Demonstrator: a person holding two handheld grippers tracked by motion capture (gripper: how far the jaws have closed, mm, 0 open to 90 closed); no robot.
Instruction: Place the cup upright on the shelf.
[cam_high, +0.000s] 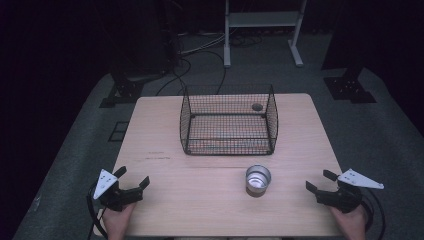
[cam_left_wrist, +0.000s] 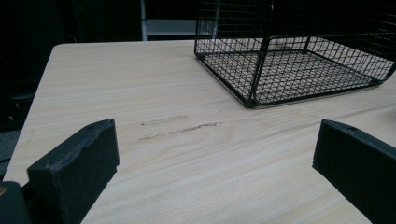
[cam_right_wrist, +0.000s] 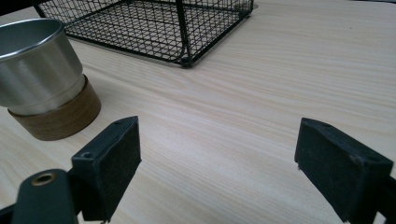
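Observation:
A shiny metal cup (cam_high: 258, 179) with a brown band round its base stands upright on the wooden table (cam_high: 200, 200), just in front of an empty black wire basket (cam_high: 229, 149). My left gripper (cam_high: 134, 176) rests open near the table's front left corner, with nothing between its jaws. At the front right my right gripper (cam_high: 318, 180) is open too, to the right of the cup and apart from it. The left gripper view has the left gripper (cam_left_wrist: 215, 149) facing the basket (cam_left_wrist: 289, 70). In the right gripper view, the right gripper (cam_right_wrist: 217, 154) has the cup (cam_right_wrist: 39, 70) at its left and the basket (cam_right_wrist: 154, 28) beyond.
A faint scratch (cam_high: 157, 156) marks the tabletop left of the basket. Behind the table, a white frame (cam_high: 262, 22), dark stands (cam_high: 347, 82) and cables (cam_high: 200, 50) sit on the grey floor. A hand holds each gripper at the table's near edge.

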